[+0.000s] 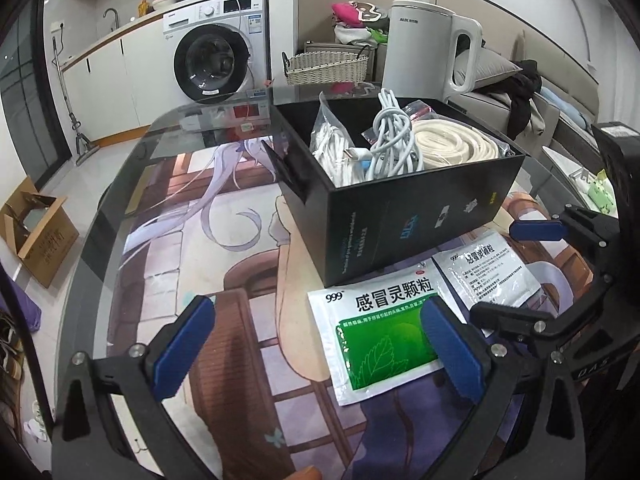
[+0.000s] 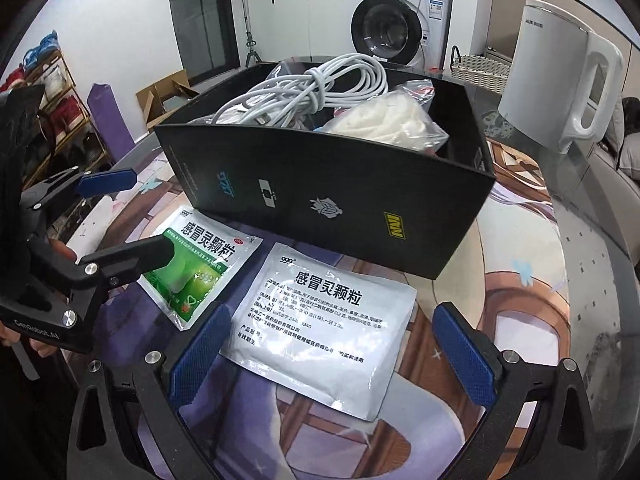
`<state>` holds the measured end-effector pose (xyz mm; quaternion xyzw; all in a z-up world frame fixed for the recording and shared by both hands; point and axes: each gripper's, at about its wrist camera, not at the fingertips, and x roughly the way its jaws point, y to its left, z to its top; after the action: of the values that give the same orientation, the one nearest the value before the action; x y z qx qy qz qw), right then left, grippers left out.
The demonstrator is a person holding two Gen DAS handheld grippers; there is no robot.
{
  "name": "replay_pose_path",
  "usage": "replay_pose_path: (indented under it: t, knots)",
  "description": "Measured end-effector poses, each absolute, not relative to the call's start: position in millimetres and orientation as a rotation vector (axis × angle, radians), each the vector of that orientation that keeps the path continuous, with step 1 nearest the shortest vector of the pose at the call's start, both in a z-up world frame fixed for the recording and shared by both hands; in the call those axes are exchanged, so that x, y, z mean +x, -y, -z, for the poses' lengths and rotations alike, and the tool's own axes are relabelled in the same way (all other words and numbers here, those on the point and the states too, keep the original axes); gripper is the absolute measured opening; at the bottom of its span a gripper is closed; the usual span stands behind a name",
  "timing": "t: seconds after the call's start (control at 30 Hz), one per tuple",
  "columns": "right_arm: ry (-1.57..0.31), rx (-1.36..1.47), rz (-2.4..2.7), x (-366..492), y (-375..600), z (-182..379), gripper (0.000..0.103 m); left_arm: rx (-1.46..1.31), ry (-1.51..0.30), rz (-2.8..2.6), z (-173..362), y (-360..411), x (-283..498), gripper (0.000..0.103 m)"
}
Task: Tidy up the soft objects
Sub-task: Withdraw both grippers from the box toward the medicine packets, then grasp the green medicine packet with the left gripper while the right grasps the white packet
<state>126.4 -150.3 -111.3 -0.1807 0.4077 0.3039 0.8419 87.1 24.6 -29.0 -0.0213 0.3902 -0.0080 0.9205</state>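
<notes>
A glossy glass-topped desk with a printed anime mat under the glass carries an open black cardboard box, matte-sided with small logos along its near wall. Inside it lie soft, flexible things: a knotted bundle of smooth white cable, a coil of cream woven rope and crinkled clear plastic bags holding more white cord.

Just in front of the box, flat on the desk, sit two foil sachets of cold-remedy granules. The green-and-white sachet lies face up on the left, its upper edge close against the box wall. The white sachet lies to its right, text side up, its shiny surface lightly wrinkled; the two overlap slightly at their adjoining edges.

The left tool hovers low over the desk with its jaws spread wide and nothing between them; its right blue pad, textured rubber on a black frame, stands over the green sachet's right part, though contact cannot be told. The right tool is likewise spread wide and empty, its two knurled blue pads flanking the white sachet's near half. Fingers of a hand show behind the left tool's black frame in the right wrist view.

A tall white plastic electric kettle with a looped handle stands on the desk to the right, beyond the box. Farther off are a white front-loading washing machine, a woven wicker basket and a brown cardboard box on the floor.
</notes>
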Motion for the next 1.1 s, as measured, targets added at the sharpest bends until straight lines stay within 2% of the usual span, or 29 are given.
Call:
replay_pose_path:
  t: [0.9,1.1]
  knots:
    - [-0.865,-0.383,-0.619,137,171,112,0.102,0.0,-0.934,0.118,40,14,92,0.103]
    - [-0.852,-0.381,-0.627,134,174,112,0.094,-0.003,-0.933,0.098,42,13,95,0.103]
